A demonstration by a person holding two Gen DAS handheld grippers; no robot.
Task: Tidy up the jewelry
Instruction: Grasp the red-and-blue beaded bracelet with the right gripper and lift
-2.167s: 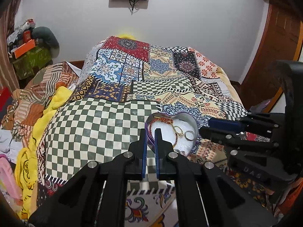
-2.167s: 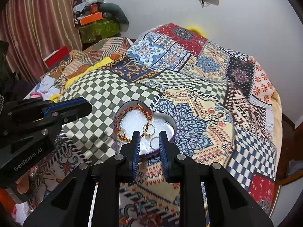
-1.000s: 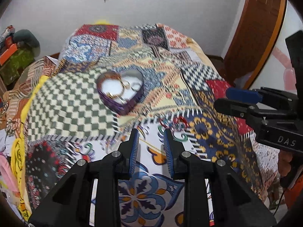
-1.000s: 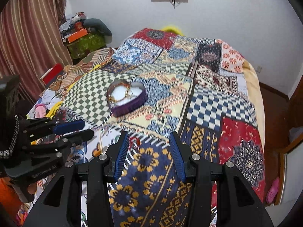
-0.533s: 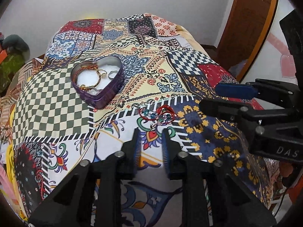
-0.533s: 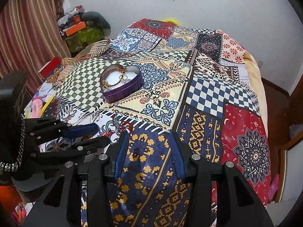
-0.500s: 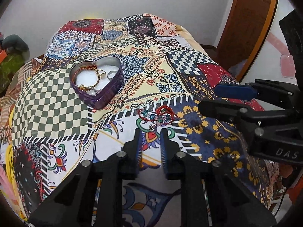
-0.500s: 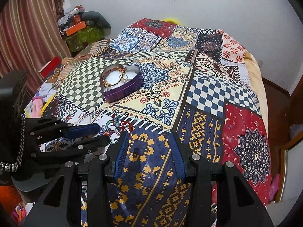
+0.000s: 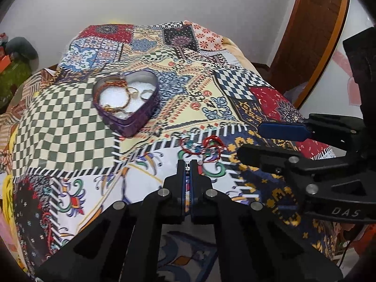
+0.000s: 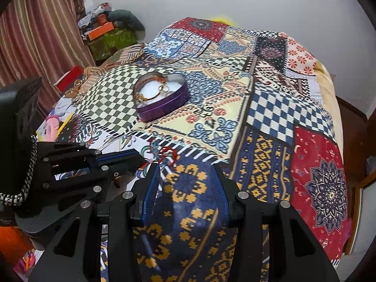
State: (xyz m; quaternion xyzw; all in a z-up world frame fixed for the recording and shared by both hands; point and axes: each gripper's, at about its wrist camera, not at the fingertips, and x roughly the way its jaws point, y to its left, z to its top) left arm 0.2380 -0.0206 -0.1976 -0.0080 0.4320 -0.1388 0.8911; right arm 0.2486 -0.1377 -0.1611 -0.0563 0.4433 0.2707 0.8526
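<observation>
A purple heart-shaped tin [image 9: 131, 119] with gold and red bracelets and rings inside sits on the patchwork bedspread; it also shows in the right wrist view [image 10: 162, 108]. A red beaded bracelet [image 9: 206, 146] lies loose on the spread nearer me; it also shows in the right wrist view [image 10: 168, 152]. My left gripper [image 9: 187, 164] is shut, its tips pinching a small silvery piece just short of the red bracelet. My right gripper [image 10: 185, 166] is open and empty, right of the bracelet, and appears in the left wrist view [image 9: 270, 141].
The patchwork bedspread [image 10: 270, 117] covers the whole bed. Piled clothes and boxes [image 10: 105, 30] lie at the left by a striped curtain [image 10: 35, 35]. A wooden door [image 9: 312, 35] stands at the right, a white wall behind.
Both grippers pulled back from the heart tin toward the near side of the bed. My left gripper closed its jaws beside the red bracelet. My right gripper stayed open.
</observation>
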